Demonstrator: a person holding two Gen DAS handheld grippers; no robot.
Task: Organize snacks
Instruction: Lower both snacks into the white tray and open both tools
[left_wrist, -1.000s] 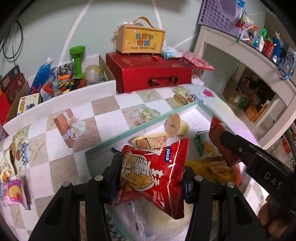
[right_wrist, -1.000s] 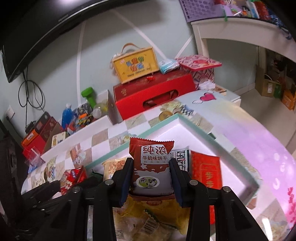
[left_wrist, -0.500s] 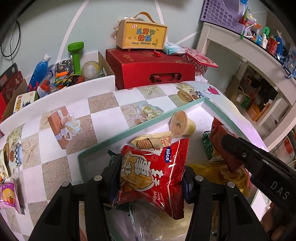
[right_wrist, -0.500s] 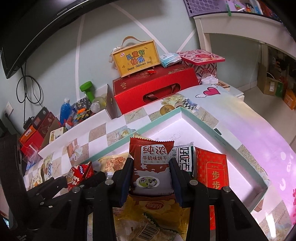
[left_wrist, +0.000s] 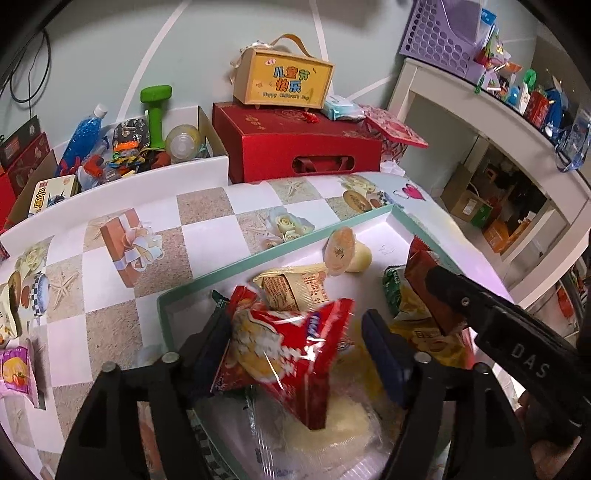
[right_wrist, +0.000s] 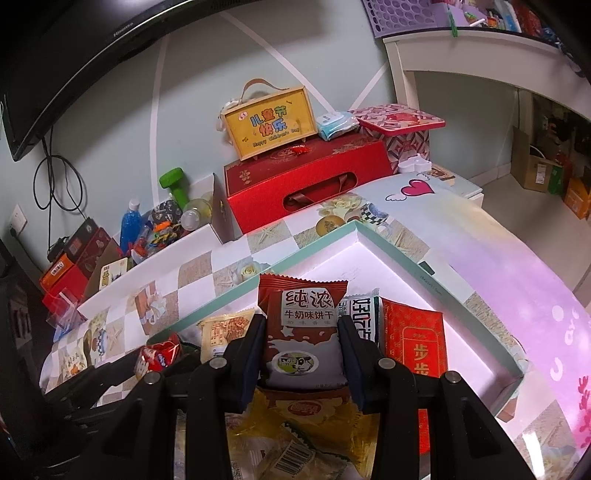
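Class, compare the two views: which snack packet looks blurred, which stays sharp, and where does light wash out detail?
Left wrist view: the red crinkly snack bag is motion-smeared. Right wrist view: the brown milk-biscuit packet reads sharp, while glare bleaches the white tray floor.

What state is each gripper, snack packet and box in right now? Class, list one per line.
Left gripper: jaws open, releasing.
Crinkly red snack bag: blurred, dropping free.
Right gripper: jaws shut on packet.
Brown milk-biscuit packet: upright, clamped.
Shallow teal-rimmed white box: open, holding snacks.
Round jelly cup: sealed, lying sideways.
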